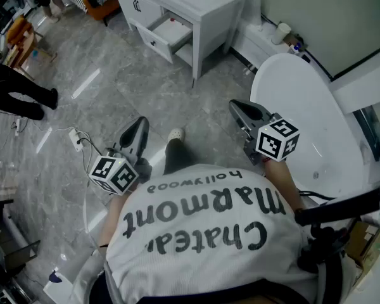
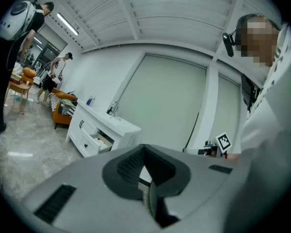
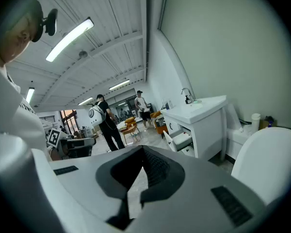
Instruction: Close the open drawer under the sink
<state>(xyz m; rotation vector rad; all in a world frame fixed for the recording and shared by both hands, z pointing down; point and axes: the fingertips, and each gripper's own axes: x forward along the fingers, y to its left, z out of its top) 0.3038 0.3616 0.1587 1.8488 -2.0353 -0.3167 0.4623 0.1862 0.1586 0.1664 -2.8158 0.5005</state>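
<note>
So the drawer (image 1: 170,29) is way out ahead of both tools, across the floor. It's roughly in line with the gap between them and nowhere near touching range. It sticks out of the white sink cabinet (image 1: 209,2) with its front panel facing this way. From the right tool's own view it's ahead and a bit to the right.

Both tools are empty. The left tool (image 1: 140,124) has its jaws pressed together, and the right tool (image 1: 236,106) looks the same, tips meeting with nothing between them.

My guess on handling: it's a stiff, boxy drawer on runners, fairly light, and should slide with a steady shove. No need to grab anything, closed tips are fine as a pusher. I'd press on the flat front near the middle, right by the small dark pull (image 1: 153,43), so it goes in straight and doesn't jam at an angle. The front looks like glossy white paint, so the tips may skid if they land off-square. There's something reddish inside, too small to identify, so ease off at the end and don't slam it.
</note>
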